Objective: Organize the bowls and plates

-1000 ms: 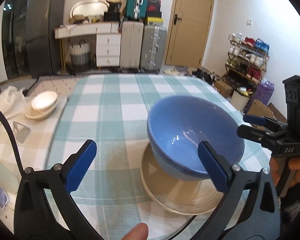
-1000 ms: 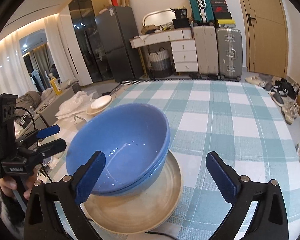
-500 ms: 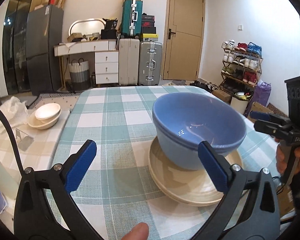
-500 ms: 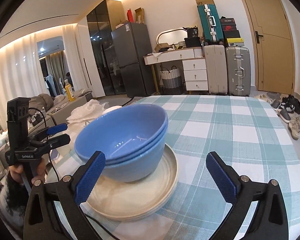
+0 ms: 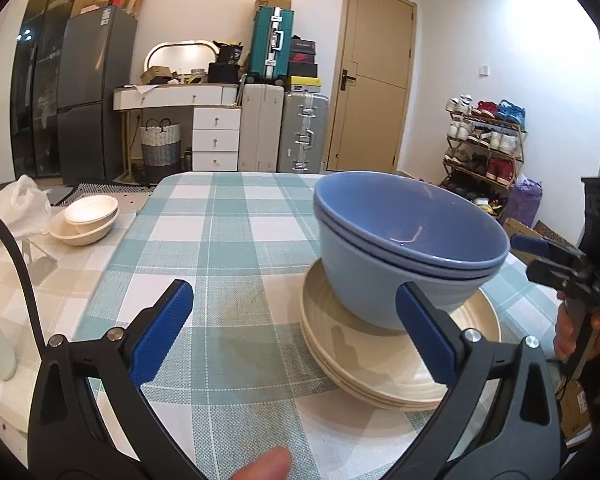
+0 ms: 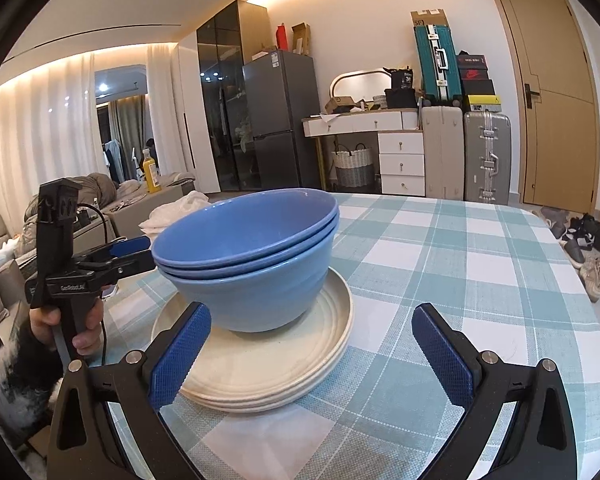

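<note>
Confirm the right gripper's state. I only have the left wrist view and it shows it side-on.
Observer: The right gripper is open, with its fingers spread wide and nothing between them.
Operator: How many bowls are in the stack?
Observer: Three rims show, so three nested round blue ceramic bowls, standing on the stack of round cream plates.
Operator: Is my left gripper touching them?
Observer: In the right wrist view, the left gripper has its tips beside the top rim, level with it. I cannot tell whether they touch.
</note>
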Available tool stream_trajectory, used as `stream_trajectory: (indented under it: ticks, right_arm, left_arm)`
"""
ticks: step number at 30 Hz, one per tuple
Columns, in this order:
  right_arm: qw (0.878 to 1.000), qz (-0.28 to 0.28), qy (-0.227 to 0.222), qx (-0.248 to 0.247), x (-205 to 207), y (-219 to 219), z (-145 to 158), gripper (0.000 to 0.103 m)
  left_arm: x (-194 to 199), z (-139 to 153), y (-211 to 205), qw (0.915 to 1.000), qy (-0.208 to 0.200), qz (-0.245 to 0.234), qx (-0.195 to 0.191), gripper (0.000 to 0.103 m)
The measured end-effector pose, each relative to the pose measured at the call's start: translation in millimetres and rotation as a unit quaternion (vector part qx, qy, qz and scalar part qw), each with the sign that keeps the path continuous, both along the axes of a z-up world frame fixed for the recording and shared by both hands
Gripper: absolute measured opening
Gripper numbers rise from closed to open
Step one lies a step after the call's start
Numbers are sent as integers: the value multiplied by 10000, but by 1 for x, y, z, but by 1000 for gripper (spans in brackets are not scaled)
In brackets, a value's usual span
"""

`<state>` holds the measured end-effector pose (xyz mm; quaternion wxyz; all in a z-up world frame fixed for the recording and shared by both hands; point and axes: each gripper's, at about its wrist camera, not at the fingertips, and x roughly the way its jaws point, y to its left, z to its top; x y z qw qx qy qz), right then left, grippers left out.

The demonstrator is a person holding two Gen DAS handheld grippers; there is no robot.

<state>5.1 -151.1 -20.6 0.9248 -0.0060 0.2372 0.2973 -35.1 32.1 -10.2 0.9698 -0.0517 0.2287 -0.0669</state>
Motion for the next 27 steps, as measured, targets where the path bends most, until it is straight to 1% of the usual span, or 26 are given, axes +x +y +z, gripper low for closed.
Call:
stream_trajectory:
  ticks: [2,5,9,14,27]
  right_arm:
    - [10000,36,12,-58,0,3,-3,102]
    - [9999,66,-59,-128,-3,7,-3,102]
    - [9999,76,-119,-76,-4,5,-2,102]
    - [9999,55,-92,-27,-1,3,-3,102]
    - [9998,22,-128,121,0,-2,-4,102]
  left_arm:
    - [1,0,3,9999,-67,23,-84,101]
    - [0,1,6,9998,-149,100,-96,101]
    - [1,0,3,9997,-182,159,3,101]
    - [-3,2,1,9995,-295,64,26,101]
    - [-4,3,-1,9994,-319,75,59,101]
